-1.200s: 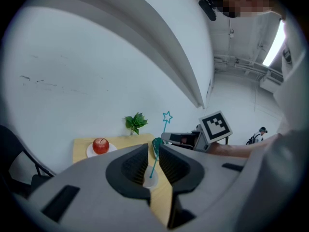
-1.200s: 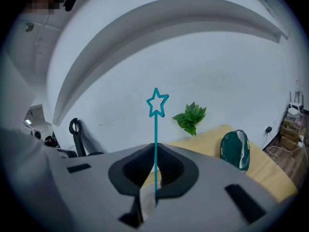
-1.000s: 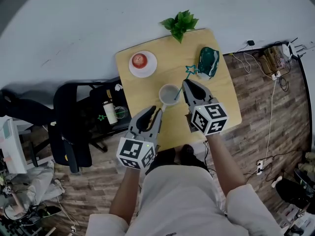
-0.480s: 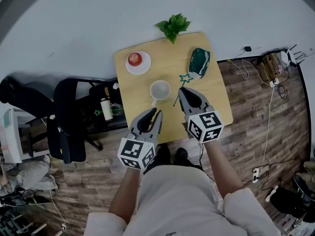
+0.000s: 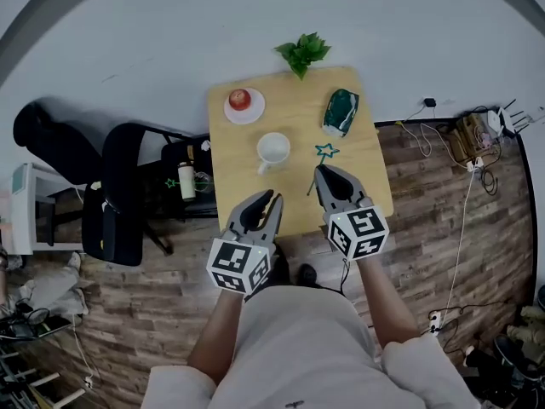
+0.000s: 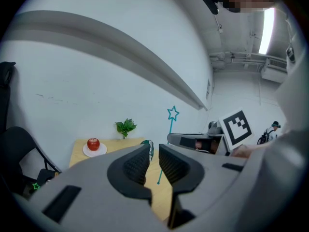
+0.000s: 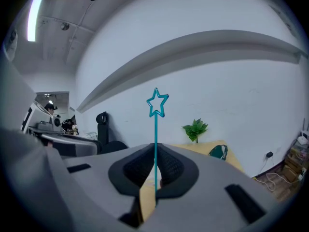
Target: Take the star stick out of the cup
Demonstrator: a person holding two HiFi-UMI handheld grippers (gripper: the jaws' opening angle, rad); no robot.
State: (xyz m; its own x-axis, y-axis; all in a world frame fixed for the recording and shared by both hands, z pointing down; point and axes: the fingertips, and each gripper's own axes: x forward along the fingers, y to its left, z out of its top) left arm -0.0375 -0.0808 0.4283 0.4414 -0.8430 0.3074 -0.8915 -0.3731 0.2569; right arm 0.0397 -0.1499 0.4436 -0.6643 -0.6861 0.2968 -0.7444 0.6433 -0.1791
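Observation:
The white cup (image 5: 273,149) stands upright in the middle of the wooden table (image 5: 234,190). My right gripper (image 5: 322,172) is shut on the teal star stick (image 5: 324,153), which is clear of the cup and to its right. In the right gripper view the stick (image 7: 156,129) rises straight up from between the pads, with the star on top. My left gripper (image 5: 270,198) hovers over the table's near edge, its jaws almost together with nothing between them. The left gripper view also shows the star stick (image 6: 172,114).
A red apple on a white plate (image 5: 241,100) sits at the table's far left, a green pouch (image 5: 341,112) at the far right, and a small plant (image 5: 303,51) at the far edge. A black chair (image 5: 128,194) stands left of the table. Cables (image 5: 477,126) lie on the floor at right.
The star stick has come up out of the cup, held in my right gripper, which has drawn back toward me and to the cup's right. The left gripper has hardly moved.

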